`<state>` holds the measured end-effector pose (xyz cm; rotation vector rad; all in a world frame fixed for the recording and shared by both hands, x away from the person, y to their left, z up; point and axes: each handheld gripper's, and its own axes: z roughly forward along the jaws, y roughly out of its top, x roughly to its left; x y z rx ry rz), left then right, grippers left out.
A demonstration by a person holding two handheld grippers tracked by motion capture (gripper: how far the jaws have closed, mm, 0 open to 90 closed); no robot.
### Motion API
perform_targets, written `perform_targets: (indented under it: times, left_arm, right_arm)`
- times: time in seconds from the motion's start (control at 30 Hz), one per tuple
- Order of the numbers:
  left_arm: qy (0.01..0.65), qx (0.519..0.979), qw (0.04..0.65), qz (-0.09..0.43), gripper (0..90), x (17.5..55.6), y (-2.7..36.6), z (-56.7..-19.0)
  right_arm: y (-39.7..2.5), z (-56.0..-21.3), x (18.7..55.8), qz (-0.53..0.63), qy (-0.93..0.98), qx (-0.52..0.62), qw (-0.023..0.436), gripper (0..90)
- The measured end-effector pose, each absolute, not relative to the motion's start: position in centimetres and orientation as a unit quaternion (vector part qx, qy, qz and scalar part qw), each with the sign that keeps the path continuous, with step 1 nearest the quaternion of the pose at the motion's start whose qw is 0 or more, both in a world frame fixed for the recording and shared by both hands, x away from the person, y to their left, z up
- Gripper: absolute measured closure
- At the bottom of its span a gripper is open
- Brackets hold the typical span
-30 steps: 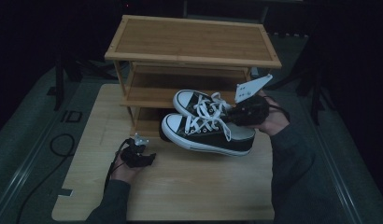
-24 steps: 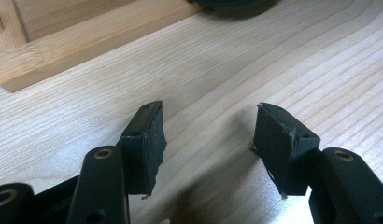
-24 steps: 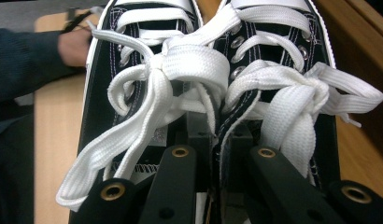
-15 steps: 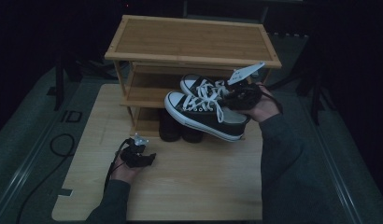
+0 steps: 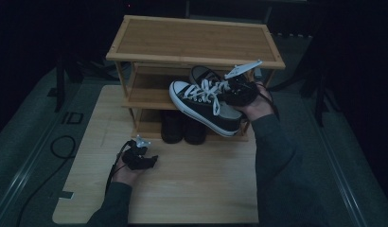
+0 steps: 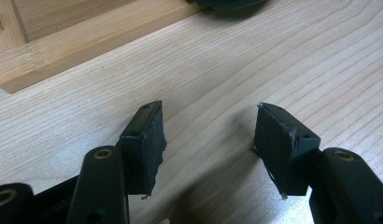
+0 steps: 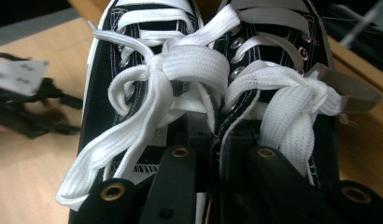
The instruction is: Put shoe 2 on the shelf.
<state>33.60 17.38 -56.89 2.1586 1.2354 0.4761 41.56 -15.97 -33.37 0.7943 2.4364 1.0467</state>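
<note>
A pair of black sneakers [image 5: 206,101] with white laces and toe caps hangs in the air at the front of the wooden shoe rack [image 5: 192,40], level with its middle shelf [image 5: 145,94]. My right gripper [image 5: 239,90] is shut on them. In the right gripper view the jaws pinch the two inner collars of the sneakers [image 7: 152,79] together, with my right gripper [image 7: 215,140] just behind the bows. My left gripper [image 5: 141,158] rests low on the table at the front left, open with nothing between its fingers. In its own view my left gripper [image 6: 208,135] hovers over bare wood.
A dark pair of shoes [image 5: 182,127] stands on the rack's bottom shelf. The rack's base rail [image 6: 63,51] lies just ahead of the left gripper. The light wooden table [image 5: 201,189] has free room in front. A cable [image 5: 64,142] trails off the left edge.
The right gripper has carried the sneakers up and away from me, from over the table to the rack's middle shelf. The left gripper has stayed put.
</note>
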Motion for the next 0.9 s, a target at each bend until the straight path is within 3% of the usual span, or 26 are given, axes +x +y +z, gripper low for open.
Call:
perform_targets:
  times: [0.9]
  left_arm:
    - [0.465, 0.814, 0.299, 0.179, 43.1, 33.6, 17.4, -56.9]
  right_arm:
    - [-13.5, -34.1, 41.7, 0.361, 0.827, 0.355, 0.244, 85.0]
